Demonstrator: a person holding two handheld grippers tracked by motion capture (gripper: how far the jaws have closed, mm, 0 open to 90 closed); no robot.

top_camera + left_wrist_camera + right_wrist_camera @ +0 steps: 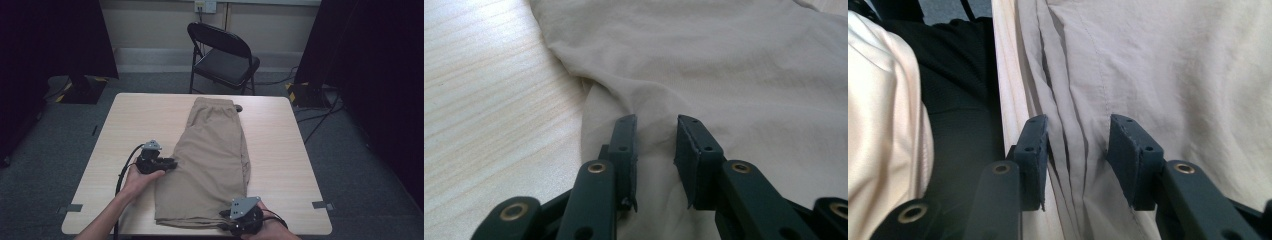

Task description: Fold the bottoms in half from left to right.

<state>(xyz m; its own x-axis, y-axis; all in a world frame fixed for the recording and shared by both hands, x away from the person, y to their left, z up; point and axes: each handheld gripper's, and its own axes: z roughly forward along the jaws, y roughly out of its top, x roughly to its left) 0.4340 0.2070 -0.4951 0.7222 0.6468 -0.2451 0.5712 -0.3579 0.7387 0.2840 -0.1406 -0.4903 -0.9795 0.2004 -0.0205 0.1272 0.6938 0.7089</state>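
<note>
Black jaws parted over soft, creased khaki shorts point(212, 150); pale woodgrain table point(135, 120).

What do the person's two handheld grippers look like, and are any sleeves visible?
Both the left gripper and right gripper are black, each topped by a grey three-cornered plate and trailing a black cable. Their flat jaws carry brass-coloured rivets. The forearms are bare, no sleeves showing.

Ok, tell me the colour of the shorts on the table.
Plain khaki tan shorts, clearest in the high view.
</note>
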